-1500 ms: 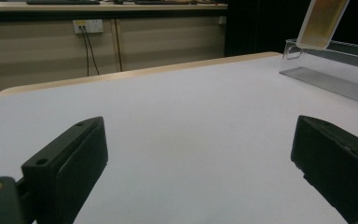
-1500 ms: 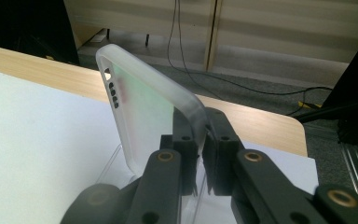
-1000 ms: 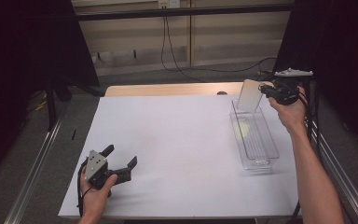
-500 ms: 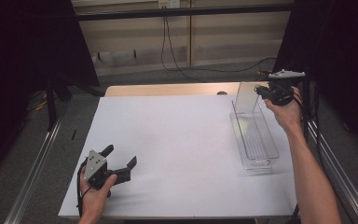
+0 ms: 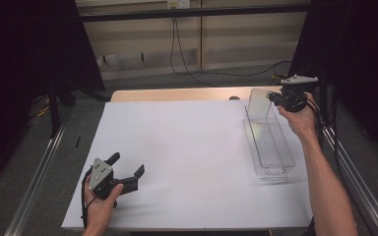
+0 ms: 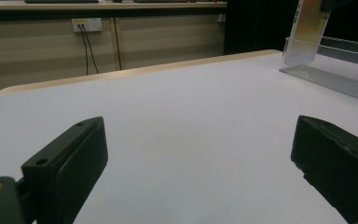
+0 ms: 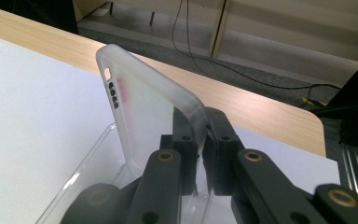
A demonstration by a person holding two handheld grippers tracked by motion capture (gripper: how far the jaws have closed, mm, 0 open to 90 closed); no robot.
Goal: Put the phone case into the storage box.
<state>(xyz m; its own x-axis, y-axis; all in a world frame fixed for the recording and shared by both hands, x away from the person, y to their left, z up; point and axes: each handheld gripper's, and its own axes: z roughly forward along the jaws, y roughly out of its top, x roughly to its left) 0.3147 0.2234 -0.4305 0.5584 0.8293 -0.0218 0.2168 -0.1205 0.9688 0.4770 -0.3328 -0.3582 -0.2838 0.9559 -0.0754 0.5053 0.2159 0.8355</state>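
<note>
Right hand (image 5: 300, 115) raised | fingers (image 7: 186, 135) clamp phone case (image 7: 144, 116) upright

The white sheet (image 5: 192, 152) lies open throughout; the clear tray (image 5: 270, 147) alone blocks its right edge.

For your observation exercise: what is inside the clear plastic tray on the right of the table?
A translucent phone case stands upright at the far end of the clear tray, pinched by the right tongs. The tray's remaining floor looks bare; the case's bottom edge is hidden behind the tongs.
</note>
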